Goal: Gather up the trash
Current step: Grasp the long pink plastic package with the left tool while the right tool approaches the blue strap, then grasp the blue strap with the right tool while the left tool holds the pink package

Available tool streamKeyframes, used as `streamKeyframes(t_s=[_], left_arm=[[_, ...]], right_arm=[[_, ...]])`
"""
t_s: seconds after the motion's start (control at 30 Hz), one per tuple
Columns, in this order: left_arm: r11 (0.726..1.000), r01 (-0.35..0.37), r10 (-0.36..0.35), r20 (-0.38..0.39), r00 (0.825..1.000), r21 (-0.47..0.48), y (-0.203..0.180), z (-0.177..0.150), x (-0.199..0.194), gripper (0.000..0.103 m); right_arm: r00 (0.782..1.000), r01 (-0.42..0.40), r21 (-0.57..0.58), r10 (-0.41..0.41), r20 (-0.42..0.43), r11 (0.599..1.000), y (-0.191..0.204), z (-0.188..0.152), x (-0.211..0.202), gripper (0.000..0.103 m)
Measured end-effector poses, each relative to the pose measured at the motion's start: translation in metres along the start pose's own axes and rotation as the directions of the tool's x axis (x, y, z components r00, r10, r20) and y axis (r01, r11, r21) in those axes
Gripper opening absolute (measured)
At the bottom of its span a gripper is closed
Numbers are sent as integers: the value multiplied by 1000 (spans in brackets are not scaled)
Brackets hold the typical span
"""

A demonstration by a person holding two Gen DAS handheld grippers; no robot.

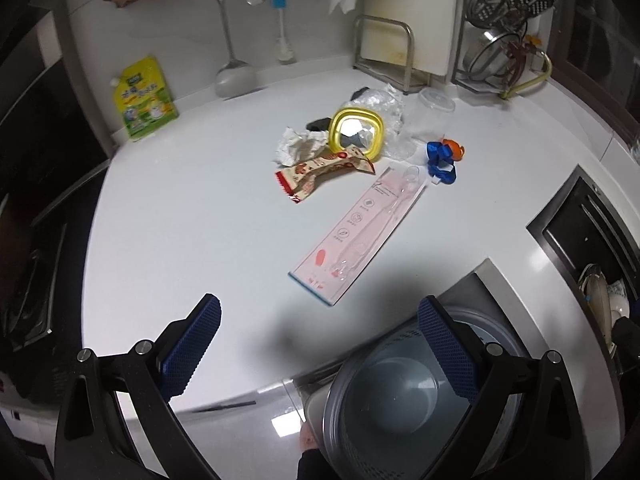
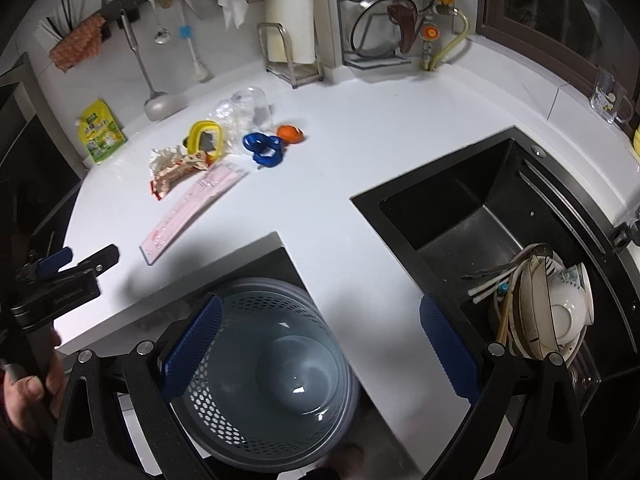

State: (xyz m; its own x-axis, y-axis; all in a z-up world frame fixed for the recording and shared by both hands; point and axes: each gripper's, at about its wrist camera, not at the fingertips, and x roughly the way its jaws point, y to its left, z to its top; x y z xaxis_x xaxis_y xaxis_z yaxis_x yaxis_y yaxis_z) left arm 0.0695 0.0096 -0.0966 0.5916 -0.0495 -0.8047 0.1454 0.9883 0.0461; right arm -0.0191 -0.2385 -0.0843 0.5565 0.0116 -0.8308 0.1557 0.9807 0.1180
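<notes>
Trash lies in a cluster on the white counter [image 1: 180, 220]: a long pink package [image 1: 356, 236] [image 2: 192, 208], a red-and-tan snack wrapper [image 1: 320, 174] [image 2: 178, 172], crumpled white paper [image 1: 298, 144] [image 2: 162, 156], a yellow-rimmed lid [image 1: 356, 132] [image 2: 206, 140], clear crinkled plastic [image 1: 386, 110] [image 2: 236, 118], a blue ribbon [image 1: 440, 158] [image 2: 264, 148] and an orange piece [image 1: 454, 148] [image 2: 290, 133]. A grey perforated bin [image 1: 392, 404] [image 2: 280, 380] stands below the counter's cutout. My left gripper [image 1: 320, 344] [image 2: 86, 256] hovers open over the counter's near edge. My right gripper [image 2: 320, 348] hangs open above the bin, holding nothing.
A black sink [image 2: 480, 216] with stacked bowls [image 2: 556, 312] and chopsticks sits to the right. A green-yellow pouch [image 1: 144, 98] [image 2: 100, 132] leans on the back wall. A ladle [image 1: 234, 76], a brush, a metal rack [image 1: 384, 56] and pot lids [image 2: 384, 28] line the back. A person's hand [image 2: 24, 396] grips the left tool.
</notes>
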Motion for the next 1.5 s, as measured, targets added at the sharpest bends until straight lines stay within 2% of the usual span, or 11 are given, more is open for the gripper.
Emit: streamKeyframes(t_s=[0.37,0.77,0.9,1.03,1.07,1.1,1.13,1.33,1.5], left_arm=[[995,68,-66,-25,997,71,-19,22,84,97],[983,143,-139,-50,989,112,-29,29,121,94],[976,164,-161,-31,986,141,-33,34,119,65],[972,202,-200,-33,979,118,-29,39,117,58],[972,208,-206,-28,978,114,-28,40,114,52],[970,211,-210,-26,977,119,-27,41,112,36],[971,201,-201,-15,980,133,-28,42,108,32],[971,199,-199,-9,980,130,-19,49,102,24],[971,213,-214,0,977,109,-6,52,97,23]], right_arm=[[999,21,28,-20,-25,999,-2,13,40,94],[999,42,129,-39,-24,991,-5,38,76,94],[998,50,136,-46,-33,989,-3,44,89,94],[998,54,135,-50,-29,989,1,54,104,94],[998,55,132,-52,-27,990,3,55,107,94],[998,52,127,-50,-23,991,5,59,112,94],[999,49,123,-47,-19,991,7,63,117,94],[1000,25,95,-25,3,995,25,92,148,94],[1000,6,78,-6,8,997,42,113,173,94]])
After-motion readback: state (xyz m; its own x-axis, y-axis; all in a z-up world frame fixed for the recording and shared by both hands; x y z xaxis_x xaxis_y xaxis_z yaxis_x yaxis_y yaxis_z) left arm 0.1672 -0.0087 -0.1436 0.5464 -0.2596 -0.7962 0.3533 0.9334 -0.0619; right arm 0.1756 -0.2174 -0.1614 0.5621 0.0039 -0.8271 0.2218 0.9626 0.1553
